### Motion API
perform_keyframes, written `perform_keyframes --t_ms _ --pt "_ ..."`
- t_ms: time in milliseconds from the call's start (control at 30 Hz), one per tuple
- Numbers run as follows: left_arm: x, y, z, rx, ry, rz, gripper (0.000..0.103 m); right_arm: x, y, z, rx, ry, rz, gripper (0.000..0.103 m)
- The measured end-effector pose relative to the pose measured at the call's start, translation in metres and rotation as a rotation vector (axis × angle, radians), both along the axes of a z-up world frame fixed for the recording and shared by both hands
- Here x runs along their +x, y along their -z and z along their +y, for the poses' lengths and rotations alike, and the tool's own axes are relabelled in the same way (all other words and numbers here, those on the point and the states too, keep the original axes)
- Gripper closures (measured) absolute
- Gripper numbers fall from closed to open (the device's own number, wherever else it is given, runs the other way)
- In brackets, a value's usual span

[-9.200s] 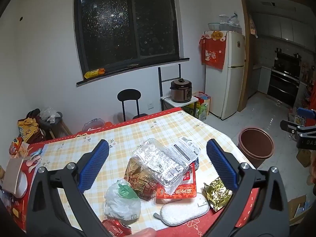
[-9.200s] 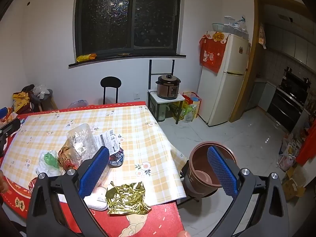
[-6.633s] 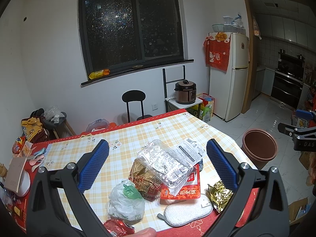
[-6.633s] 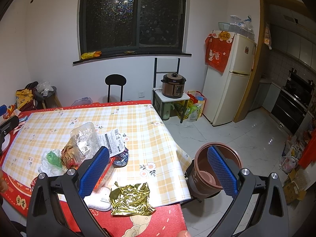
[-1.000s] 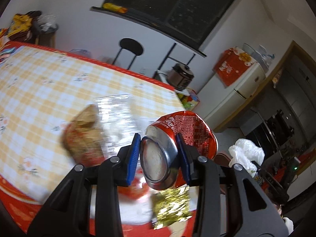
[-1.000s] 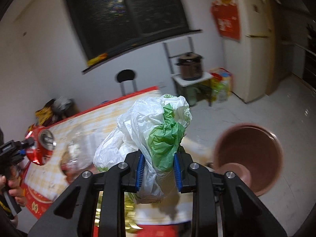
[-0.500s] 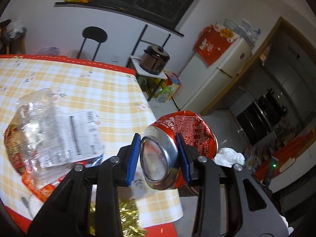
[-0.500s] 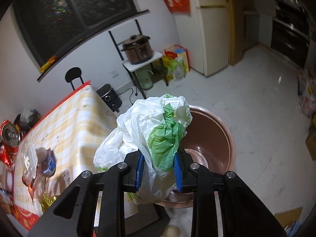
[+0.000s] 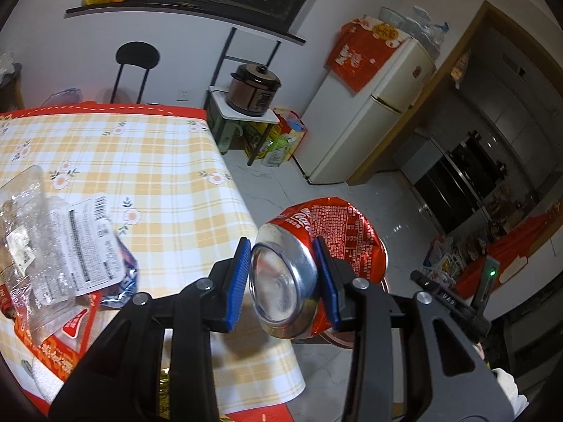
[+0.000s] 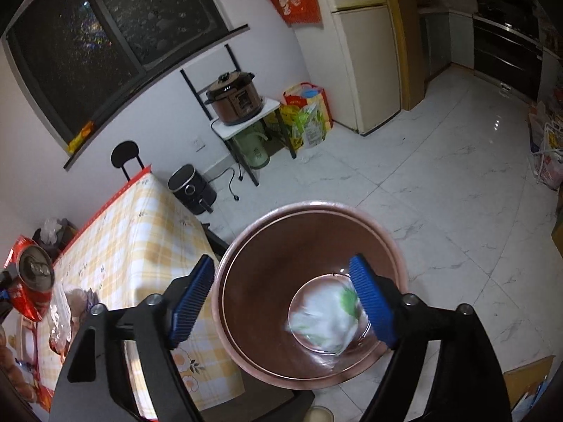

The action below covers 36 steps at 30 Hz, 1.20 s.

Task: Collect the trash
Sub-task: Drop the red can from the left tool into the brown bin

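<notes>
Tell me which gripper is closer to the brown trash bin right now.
Right. The right gripper hangs open directly above the brown trash bin, with the plastic bag inside it. The left gripper, shut on the crushed can, is over the table edge beside the bin.

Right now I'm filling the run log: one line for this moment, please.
left gripper: shut on crushed red can | right gripper: jaws just opened, empty | plastic bag: in brown bin
</notes>
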<state>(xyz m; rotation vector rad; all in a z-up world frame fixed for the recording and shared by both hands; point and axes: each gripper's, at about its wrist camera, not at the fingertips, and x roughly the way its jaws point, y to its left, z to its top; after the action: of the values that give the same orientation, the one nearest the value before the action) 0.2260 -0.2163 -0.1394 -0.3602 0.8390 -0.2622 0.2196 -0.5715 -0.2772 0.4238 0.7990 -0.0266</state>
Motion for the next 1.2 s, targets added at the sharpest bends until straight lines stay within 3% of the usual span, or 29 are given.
perform_keyframes --t_ms 167,400,433,467,533,633,667,767,900,1200 --pt "0.014 0.004 -0.032 0.016 0.072 0.011 0.064 -0.022 -0.02 -0.014 0.023 0.035 -0.056 0.005" --pt "0.051 0.013 -0.118 0.015 0.243 0.016 0.064 -0.064 -0.028 -0.036 0.001 0.095 -0.061 0.005" --pt "0.055 0.012 -0.13 0.01 0.273 0.009 0.06 -0.07 -0.028 -0.04 0.003 0.108 -0.059 0.005" --pt "0.06 0.01 -0.143 0.002 0.308 -0.002 0.038 -0.076 -0.028 -0.045 0.005 0.125 -0.057 0.005" --pt "0.064 -0.001 -0.16 0.006 0.332 -0.059 0.017 -0.084 -0.029 -0.052 0.007 0.147 -0.056 0.005" --pt "0.063 -0.017 -0.17 0.024 0.346 -0.125 0.013 -0.093 -0.032 -0.059 0.008 0.172 -0.062 0.005" --pt "0.062 -0.022 -0.169 0.033 0.345 -0.141 0.008 -0.095 -0.033 -0.061 0.011 0.179 -0.067 0.005" --pt "0.052 -0.036 -0.158 0.062 0.319 -0.208 0.007 -0.098 -0.037 -0.063 0.015 0.184 -0.081 0.005" --pt "0.041 -0.048 -0.131 0.104 0.263 -0.238 0.006 -0.096 -0.045 -0.057 0.007 0.165 -0.099 0.005" --pt "-0.002 -0.074 -0.022 0.197 0.06 -0.328 0.006 -0.081 -0.064 -0.019 -0.048 0.095 -0.122 0.005"
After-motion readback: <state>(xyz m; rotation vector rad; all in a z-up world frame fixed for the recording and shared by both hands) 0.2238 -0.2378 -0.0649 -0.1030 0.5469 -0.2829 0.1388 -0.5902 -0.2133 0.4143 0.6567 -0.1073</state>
